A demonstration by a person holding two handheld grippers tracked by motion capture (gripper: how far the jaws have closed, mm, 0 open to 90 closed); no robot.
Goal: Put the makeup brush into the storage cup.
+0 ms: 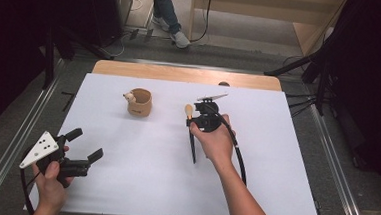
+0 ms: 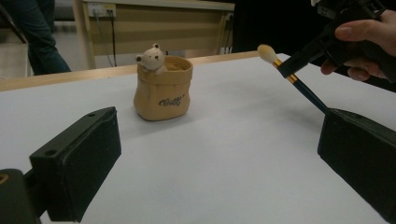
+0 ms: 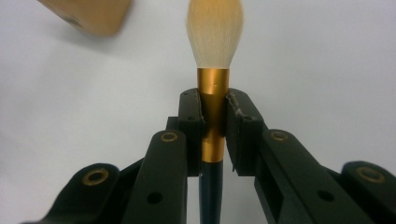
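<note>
pot [image 1: 139, 102] on table [image 1: 144, 175], brush [image 1: 192, 132] right

High view looks down the table [image 1: 139, 174]; both gripper views sit low, sharing the brush [image 2: 299, 84].

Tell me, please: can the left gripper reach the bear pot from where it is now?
Probably yes. The left gripper is open, and bare white table lies between its jaws and the bear pot. The brush is off to one side.

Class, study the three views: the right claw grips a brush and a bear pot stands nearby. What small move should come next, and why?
Probably carry the brush left toward the pot: the right claw is clamped on its gold band and the pot's mouth is open.
</note>
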